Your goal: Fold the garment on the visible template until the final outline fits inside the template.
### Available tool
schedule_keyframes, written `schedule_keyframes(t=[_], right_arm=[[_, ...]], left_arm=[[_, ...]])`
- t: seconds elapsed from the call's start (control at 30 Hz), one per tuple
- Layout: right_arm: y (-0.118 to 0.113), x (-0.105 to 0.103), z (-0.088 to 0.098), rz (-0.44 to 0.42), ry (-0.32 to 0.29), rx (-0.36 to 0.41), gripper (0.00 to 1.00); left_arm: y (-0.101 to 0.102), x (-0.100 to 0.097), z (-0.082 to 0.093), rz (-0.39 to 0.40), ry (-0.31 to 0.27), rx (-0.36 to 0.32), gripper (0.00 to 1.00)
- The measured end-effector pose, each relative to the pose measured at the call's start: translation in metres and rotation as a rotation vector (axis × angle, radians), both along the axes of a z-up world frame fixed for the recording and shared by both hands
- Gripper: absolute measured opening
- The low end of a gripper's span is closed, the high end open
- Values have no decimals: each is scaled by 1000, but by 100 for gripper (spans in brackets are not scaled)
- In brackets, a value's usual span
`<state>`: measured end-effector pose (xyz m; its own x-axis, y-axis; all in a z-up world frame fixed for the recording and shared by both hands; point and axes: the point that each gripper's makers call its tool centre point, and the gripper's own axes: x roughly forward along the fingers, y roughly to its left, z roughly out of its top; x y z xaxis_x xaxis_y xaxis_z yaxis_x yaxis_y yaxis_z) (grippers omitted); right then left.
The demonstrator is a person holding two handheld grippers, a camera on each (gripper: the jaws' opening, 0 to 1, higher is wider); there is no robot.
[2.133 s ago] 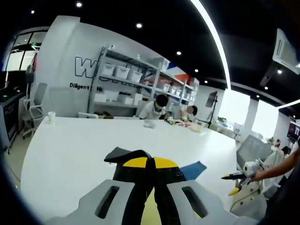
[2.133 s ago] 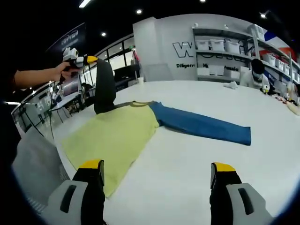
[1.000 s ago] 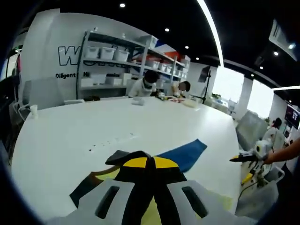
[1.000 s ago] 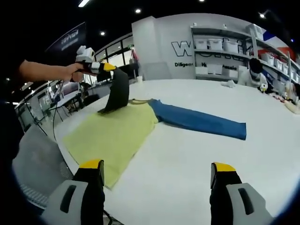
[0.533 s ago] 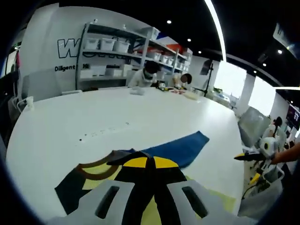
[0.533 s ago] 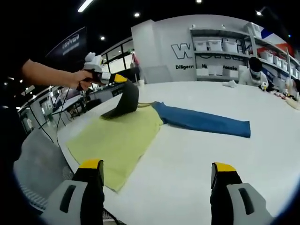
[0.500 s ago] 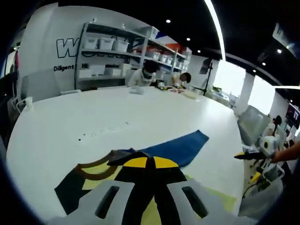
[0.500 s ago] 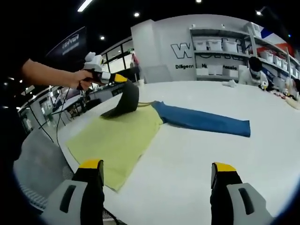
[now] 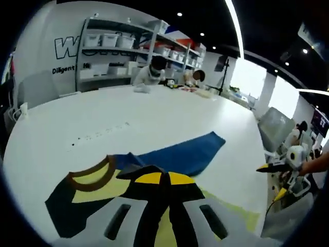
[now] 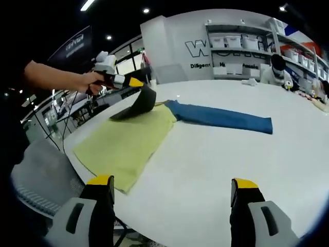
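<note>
I count one garment (image 10: 128, 139) on my bench (image 10: 221, 170), one dark sleeve (image 10: 139, 103) pinched in left gripper (image 10: 134, 82) fingers, right gripper (image 10: 172, 193) fingers spread

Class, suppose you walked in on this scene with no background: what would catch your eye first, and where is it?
The colour-blocked garment spread on the white table: a yellow body near the table's edge and a blue sleeve stretched out flat toward the table's middle. Next, the left gripper, held by a hand at the garment's far end, is shut on the black sleeve and lifts it off the table.
</note>
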<state>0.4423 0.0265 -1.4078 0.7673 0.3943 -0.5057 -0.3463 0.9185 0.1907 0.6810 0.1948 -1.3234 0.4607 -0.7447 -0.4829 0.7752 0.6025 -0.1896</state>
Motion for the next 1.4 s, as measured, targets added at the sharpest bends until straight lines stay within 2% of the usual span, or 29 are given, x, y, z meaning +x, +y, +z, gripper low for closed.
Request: schedule_keyframes(t=[0.13,0.23,0.3,0.37,0.53,0.57,0.67,0.73,0.83,0.97,1.03,1.1,1.17,1.3,1.4], right_arm=[[2,1,-2,0,4,4,90],[4,3,1,1,-3,10,90],[4,4,2,1,-5,6,90],[3,5,3,-1,-7,8,90],[3,8,4,-2,-11,7,90],[4,9,4,-2,-11,7,90],[5,10,8,-6,-18,12,90],[4,11,9,-14,-24,14,90],[3,8,5,-19,-16,16,90],[3,2,-6,-8,19,2,90],[1,3,-6,-17,20,4,90],[0,5,-4,-35,11,23,90],[-2,5,-4,-42,11,20,90],[-3,5,-6,-57,14,33,90],[-3,2,-10,-70,21,40,90]], left_arm=[[-5,3,-3,-1,-5,13,3],[-7,6,0,28,37,-32,4],[-5,7,2,25,33,-27,5],[0,8,3,4,-8,3,4],[17,9,-1,22,7,17,2],[23,11,-6,40,12,32,2],[36,12,-29,87,77,78,1],[40,7,-46,90,105,134,0],[34,0,-54,64,95,130,1],[33,0,-66,26,95,165,3],[32,-4,-69,12,97,173,3],[32,-5,-71,22,107,174,6],[30,-4,-75,41,140,156,10],[26,-2,-80,43,151,144,17],[30,4,-92,80,194,148,20]])
